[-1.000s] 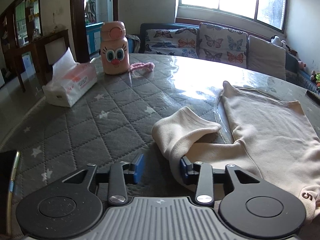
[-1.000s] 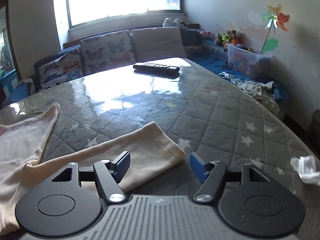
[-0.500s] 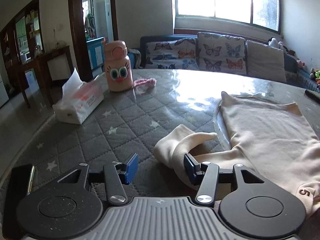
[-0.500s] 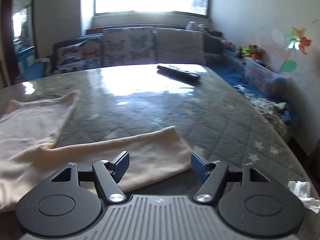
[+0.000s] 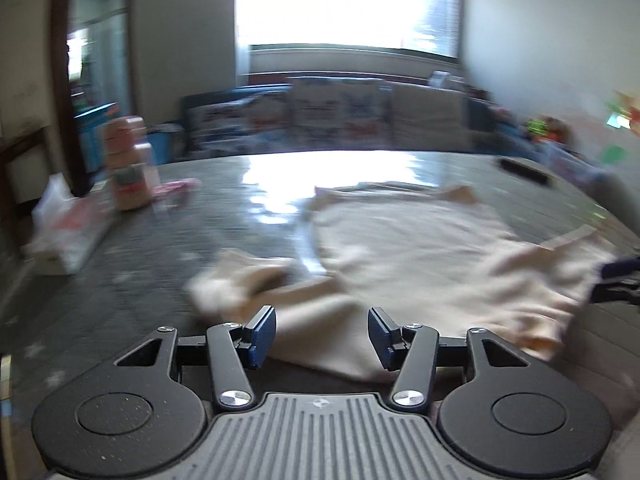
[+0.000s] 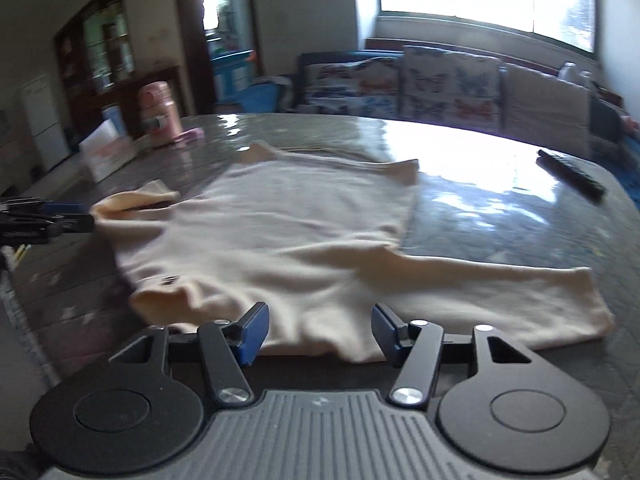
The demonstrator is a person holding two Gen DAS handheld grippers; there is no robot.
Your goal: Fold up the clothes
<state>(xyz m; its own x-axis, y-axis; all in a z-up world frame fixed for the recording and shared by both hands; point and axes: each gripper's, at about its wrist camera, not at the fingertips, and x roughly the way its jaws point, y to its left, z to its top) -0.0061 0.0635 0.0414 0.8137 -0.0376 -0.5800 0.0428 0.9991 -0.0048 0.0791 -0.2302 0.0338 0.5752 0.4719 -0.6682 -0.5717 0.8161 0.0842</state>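
Two grippers face one cream garment (image 6: 288, 232) spread flat across the grey quilted counter (image 6: 500, 216), its body in the middle and a long sleeve (image 6: 520, 296) reaching toward the counter's right edge. The right gripper (image 6: 316, 330) has its jaws wide with nothing between them; the garment's near hem lies just ahead of and between the blue pads. The left gripper (image 5: 322, 334) (its view is badly blurred) also has wide jaws holding nothing, with the other sleeve (image 5: 240, 284) crumpled just ahead of them. Whether either set of pads touches the cloth cannot be told. A pink bottle (image 6: 158, 114) and a tissue pack (image 6: 106, 152) stand near the far left edge, and a black remote (image 6: 572, 174) lies toward the far right corner.
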